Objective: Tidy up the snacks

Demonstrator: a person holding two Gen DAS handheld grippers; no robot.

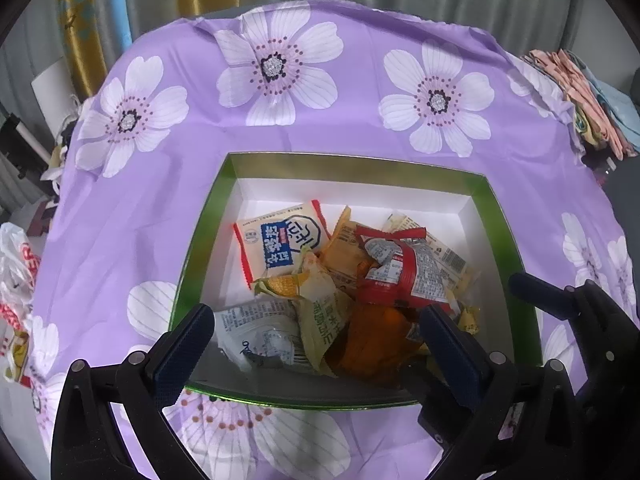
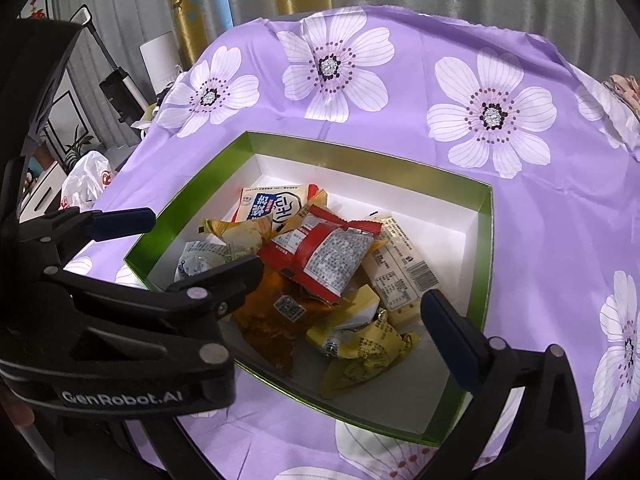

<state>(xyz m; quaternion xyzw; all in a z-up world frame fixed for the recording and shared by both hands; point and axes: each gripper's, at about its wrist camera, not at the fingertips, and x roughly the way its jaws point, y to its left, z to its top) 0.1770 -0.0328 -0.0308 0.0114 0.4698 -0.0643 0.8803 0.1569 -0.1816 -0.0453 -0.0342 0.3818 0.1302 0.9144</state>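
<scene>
Left wrist view: green box (image 1: pixel 200 240) holds heaped snack packets (image 1: pixel 340 280); both grippers, left gripper (image 1: pixel 320 328) and right gripper (image 2: pixel 344 292), hover over it with jaws apart, holding nothing; bare white floor at its far wall.

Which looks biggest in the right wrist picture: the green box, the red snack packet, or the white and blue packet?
1. green box, by far the largest.
2. red snack packet.
3. white and blue packet, though it is partly covered and farther away, so this last ranking is unsure.

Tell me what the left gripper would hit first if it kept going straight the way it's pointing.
Most likely the snack pile in the green box: the open left gripper frames the pale yellow-green packet and orange packet. Which touches first is unclear.
</scene>
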